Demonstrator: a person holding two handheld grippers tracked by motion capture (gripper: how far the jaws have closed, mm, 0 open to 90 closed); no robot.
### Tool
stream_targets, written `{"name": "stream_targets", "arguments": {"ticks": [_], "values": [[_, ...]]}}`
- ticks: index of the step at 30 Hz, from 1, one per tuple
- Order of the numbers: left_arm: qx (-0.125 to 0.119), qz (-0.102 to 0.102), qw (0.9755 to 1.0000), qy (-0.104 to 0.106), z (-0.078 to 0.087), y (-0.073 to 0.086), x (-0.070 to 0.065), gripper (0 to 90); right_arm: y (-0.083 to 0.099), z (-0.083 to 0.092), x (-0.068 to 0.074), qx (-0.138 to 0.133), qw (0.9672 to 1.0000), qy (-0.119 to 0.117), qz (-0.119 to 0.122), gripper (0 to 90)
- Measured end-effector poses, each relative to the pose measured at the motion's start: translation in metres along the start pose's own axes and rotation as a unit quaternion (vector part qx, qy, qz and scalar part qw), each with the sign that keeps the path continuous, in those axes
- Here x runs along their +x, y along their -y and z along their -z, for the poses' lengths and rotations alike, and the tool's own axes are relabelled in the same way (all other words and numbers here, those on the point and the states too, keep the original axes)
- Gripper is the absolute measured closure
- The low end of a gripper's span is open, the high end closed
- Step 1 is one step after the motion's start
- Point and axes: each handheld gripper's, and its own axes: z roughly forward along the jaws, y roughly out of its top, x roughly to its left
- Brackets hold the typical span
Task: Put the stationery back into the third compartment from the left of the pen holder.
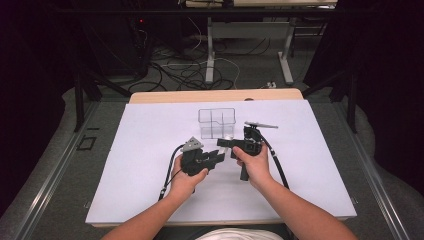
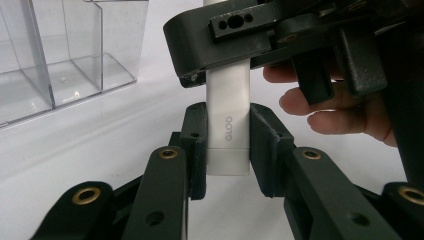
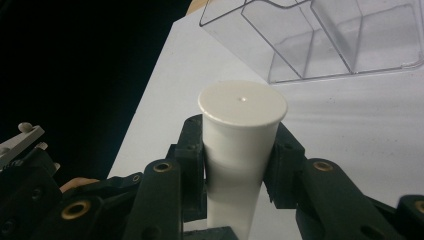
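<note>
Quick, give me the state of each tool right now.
Left tool: closed on the lower end of the white glue stick.
Right tool: closed on the same glue stick, just below its cap.

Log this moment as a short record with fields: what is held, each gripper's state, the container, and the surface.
held thing: white glue stick, printed GLOO, gripped at both ends
left gripper: jaws closed on the tube's body
right gripper: jaws closed on the tube just under its flat round end
container: clear plastic organizer with dividers, compartments look empty, standing just beyond the grippers
surface: white table top
hands: one hand on each gripper, meeting near the table's middle
</note>
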Motion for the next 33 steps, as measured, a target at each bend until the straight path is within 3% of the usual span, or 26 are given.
{"name": "stream_targets", "arguments": {"ticks": [9, 14, 25, 33], "values": [[-0.001, -0.001, 1.0, 0.005, -0.001, 0.001, 0.001, 70.7, 0.0, 0.001, -0.001, 0.005, 1.0, -0.005, 0.002, 66.3], [0.003, -0.002, 1.0, 0.004, -0.001, 0.002, 0.002, 66.0, -0.001, 0.002, -0.002, 0.002, 0.9999, -0.004, 0.009, 66.4], [0.007, -0.007, 0.9999, -0.012, 0.001, 0.004, 0.007, 55.1, -0.011, 0.013, -0.005, -0.018, 0.9998, 0.002, 0.008, 66.4], [0.006, -0.015, 0.9996, -0.025, 0.001, 0.006, 0.008, 48.2, -0.022, 0.022, -0.002, -0.037, 0.999, 0.009, 0.021, 66.5]]}}
